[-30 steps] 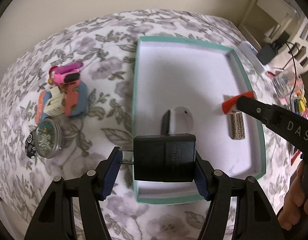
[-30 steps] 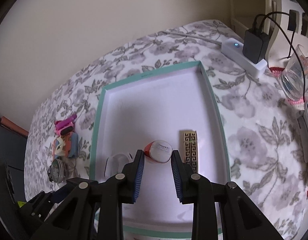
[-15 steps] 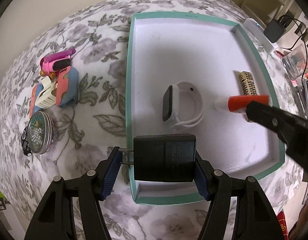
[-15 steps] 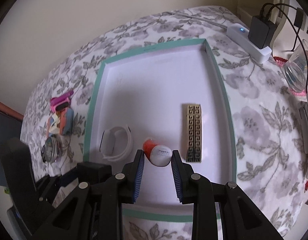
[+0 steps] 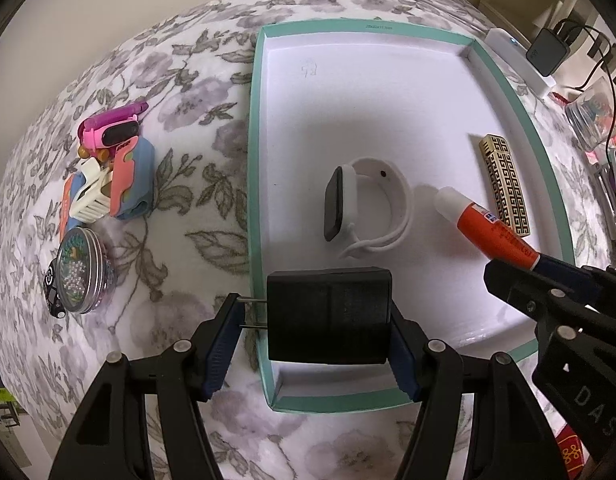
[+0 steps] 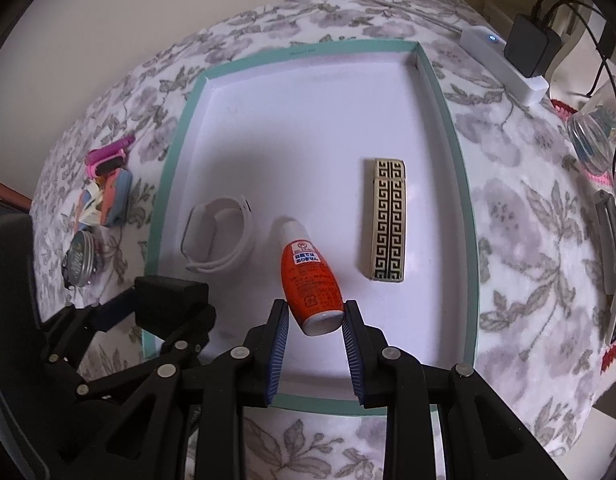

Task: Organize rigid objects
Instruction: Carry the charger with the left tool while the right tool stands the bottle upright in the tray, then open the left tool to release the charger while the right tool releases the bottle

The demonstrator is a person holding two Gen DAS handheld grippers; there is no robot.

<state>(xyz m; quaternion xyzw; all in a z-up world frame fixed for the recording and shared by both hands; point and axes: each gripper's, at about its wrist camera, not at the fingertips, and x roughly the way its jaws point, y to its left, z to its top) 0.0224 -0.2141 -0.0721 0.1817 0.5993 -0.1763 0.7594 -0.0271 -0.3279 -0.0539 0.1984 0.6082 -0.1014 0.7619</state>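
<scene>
Soft, dim indoor light; sharp centre, strong fisheye bending, dark vignetted corners.

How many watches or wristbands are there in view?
2. A white smartwatch lies inside the teal tray, left of the orange bottle. A pink watch tops the pile on the floral cloth outside. Others may be hidden underneath.

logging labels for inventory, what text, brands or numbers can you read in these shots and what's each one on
"DAS": white letters on the black body of the right tongs, cut off by the left wrist view's edge.
Orange bottle: Japanese print on its white and blue label, too small to read.
Teal tray rim: tiny printed numbers, blurred.
Pink watch: small wording beside it, unreadable.
Black charger in the left tongs: embossed print, unreadable.
</scene>
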